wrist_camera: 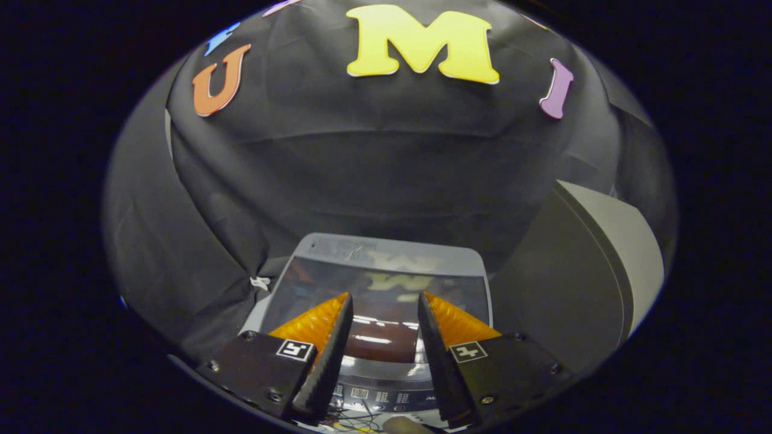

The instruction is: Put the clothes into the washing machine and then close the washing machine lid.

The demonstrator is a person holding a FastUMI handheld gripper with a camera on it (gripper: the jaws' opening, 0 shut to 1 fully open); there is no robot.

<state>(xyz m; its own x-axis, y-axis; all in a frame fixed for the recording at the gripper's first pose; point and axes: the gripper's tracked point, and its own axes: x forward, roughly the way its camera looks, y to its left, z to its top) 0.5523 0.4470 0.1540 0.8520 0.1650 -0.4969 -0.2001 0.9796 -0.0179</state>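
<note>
There was one washing machine (386, 253), and it carried one lid (377, 301), which lay flat and closed, and one control panel (386, 398) at its near edge. One tool (385, 302) was in view, with two fingers (329, 343) held apart above the lid, gripping nothing. One pale panel (609, 253) stood just beside the machine.

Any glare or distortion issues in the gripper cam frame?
Gripper view: heavy fisheye bowing of the booth wall; washing machine lid is glossy, mirroring the wall, with bright glare streaks between the open gripper fingers; control panel dim and soft; overall lighting low, focus acceptable.
</note>
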